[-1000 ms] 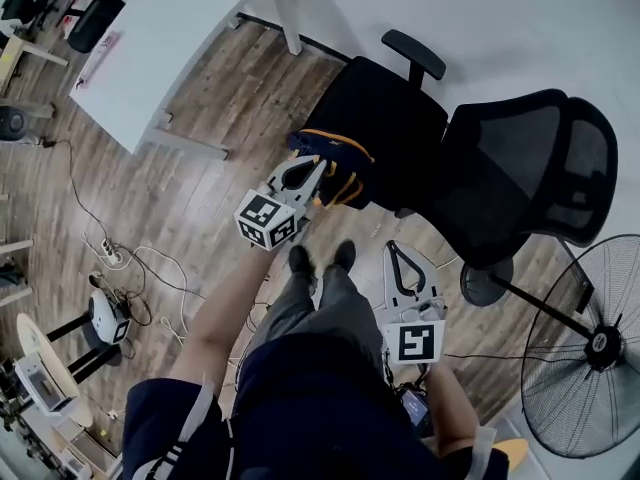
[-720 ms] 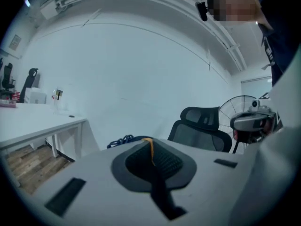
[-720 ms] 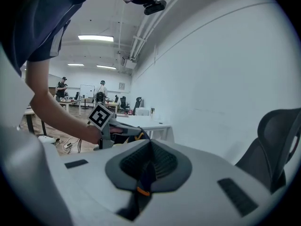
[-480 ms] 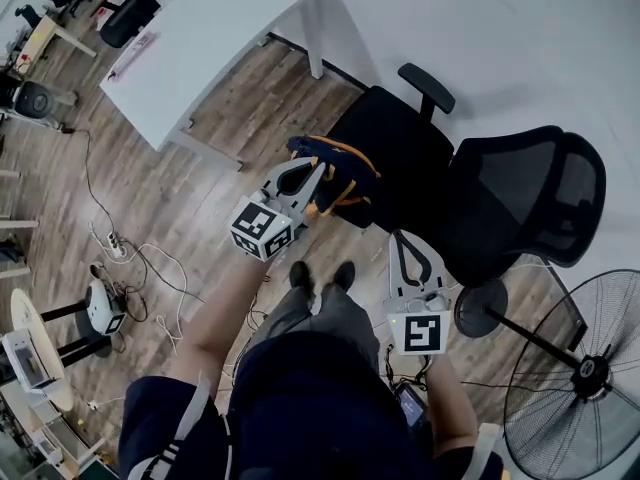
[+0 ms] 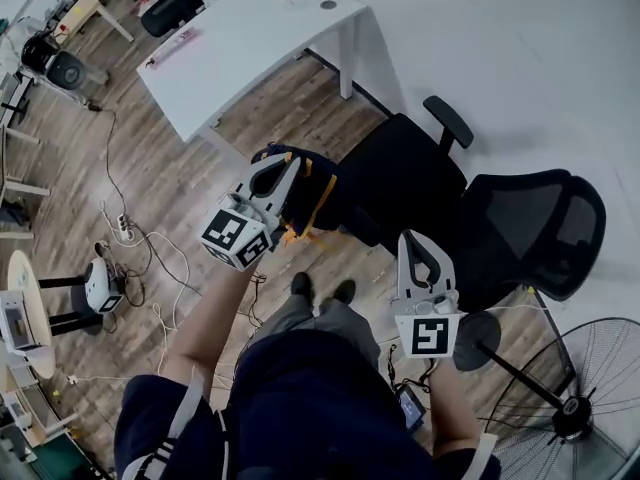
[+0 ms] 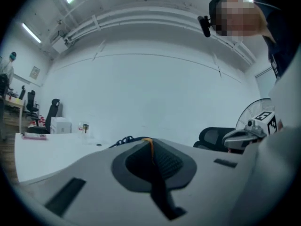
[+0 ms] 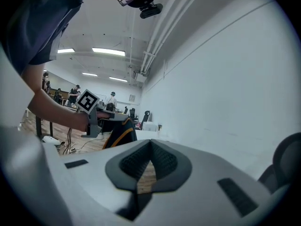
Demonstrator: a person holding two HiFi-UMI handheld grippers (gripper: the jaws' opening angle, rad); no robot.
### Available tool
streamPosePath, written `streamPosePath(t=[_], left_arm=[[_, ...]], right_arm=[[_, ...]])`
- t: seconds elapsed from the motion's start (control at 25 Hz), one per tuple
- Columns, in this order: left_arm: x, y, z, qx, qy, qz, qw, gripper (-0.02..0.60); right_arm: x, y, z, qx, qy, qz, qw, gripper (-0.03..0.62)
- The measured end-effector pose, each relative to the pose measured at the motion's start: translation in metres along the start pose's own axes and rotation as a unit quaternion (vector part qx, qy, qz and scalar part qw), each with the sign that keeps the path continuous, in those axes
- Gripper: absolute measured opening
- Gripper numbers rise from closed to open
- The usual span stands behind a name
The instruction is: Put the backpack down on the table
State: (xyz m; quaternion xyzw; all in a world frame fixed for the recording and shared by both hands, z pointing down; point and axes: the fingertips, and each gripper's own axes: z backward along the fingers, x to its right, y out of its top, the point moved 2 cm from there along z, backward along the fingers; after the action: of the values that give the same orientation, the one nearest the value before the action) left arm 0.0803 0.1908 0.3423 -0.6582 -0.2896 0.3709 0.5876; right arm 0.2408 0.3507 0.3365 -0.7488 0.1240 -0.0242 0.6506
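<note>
A dark navy backpack (image 5: pixel 318 186) with orange trim hangs in the air beside the black office chair's seat (image 5: pixel 405 173). My left gripper (image 5: pixel 283 161) is shut on its top strap. In the left gripper view the jaws (image 6: pixel 149 142) pinch a dark strap with an orange strip, and a loop of the backpack (image 6: pixel 123 140) shows just beyond them. The white table (image 5: pixel 250 43) stands ahead to the upper left, and its top (image 6: pixel 51 149) lies beyond the jaws. My right gripper (image 5: pixel 418 246) hovers lower right over the chair, shut and empty, its pads (image 7: pixel 150 147) meeting at the tips.
The chair's mesh backrest (image 5: pixel 530 228) and armrest (image 5: pixel 448 120) sit right of the backpack. A standing fan (image 5: pixel 575 408) is at the lower right. Cables and a power strip (image 5: pixel 125 230) trail over the wooden floor on the left, near a small white device (image 5: pixel 100 293).
My left gripper has lifted the backpack up off the chair seat and carried it left toward the white table. My right gripper has risen a little, still shut.
</note>
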Motion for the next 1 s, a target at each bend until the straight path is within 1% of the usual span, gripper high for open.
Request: streamPosePath(t=[0.08, 0.16, 0.32, 0.4, 0.48, 0.6, 0.72, 0.88, 1.0], left_arm=[[-0.014, 0.017, 0.017, 0.010, 0.026, -0.007, 0.9996, 0.003], [-0.027, 0.031, 0.033, 0.017, 0.050, -0.017, 0.9985, 0.003], [-0.053, 0.060, 0.065, 0.035, 0.095, -0.032, 0.9943, 0.003], [-0.069, 0.077, 0.080, 0.047, 0.115, -0.038, 0.9915, 0.003], [-0.086, 0.093, 0.092, 0.057, 0.127, -0.046, 0.9892, 0.003], [-0.111, 0.117, 0.106, 0.070, 0.134, -0.061, 0.9866, 0.003], [-0.137, 0.138, 0.119, 0.082, 0.134, -0.069, 0.9852, 0.003], [-0.175, 0.166, 0.132, 0.102, 0.116, -0.082, 0.9847, 0.003], [-0.208, 0.187, 0.140, 0.112, 0.096, -0.083, 0.9856, 0.003]], right_arm=[[-0.004, 0.002, -0.005, -0.002, 0.014, 0.004, 1.000, 0.002], [-0.009, 0.009, -0.013, 0.010, 0.031, 0.012, 0.999, 0.002], [-0.022, 0.022, -0.028, 0.022, 0.061, 0.023, 0.998, 0.002], [-0.029, 0.030, -0.037, 0.029, 0.073, 0.036, 0.996, 0.002], [-0.038, 0.039, -0.046, 0.038, 0.082, 0.046, 0.995, 0.002], [-0.054, 0.053, -0.064, 0.049, 0.090, 0.052, 0.993, 0.002], [-0.073, 0.060, -0.086, 0.049, 0.093, 0.056, 0.993, 0.002], [-0.097, 0.070, -0.128, 0.050, 0.086, 0.059, 0.993, 0.002], [-0.116, 0.080, -0.167, 0.048, 0.079, 0.058, 0.994, 0.002]])
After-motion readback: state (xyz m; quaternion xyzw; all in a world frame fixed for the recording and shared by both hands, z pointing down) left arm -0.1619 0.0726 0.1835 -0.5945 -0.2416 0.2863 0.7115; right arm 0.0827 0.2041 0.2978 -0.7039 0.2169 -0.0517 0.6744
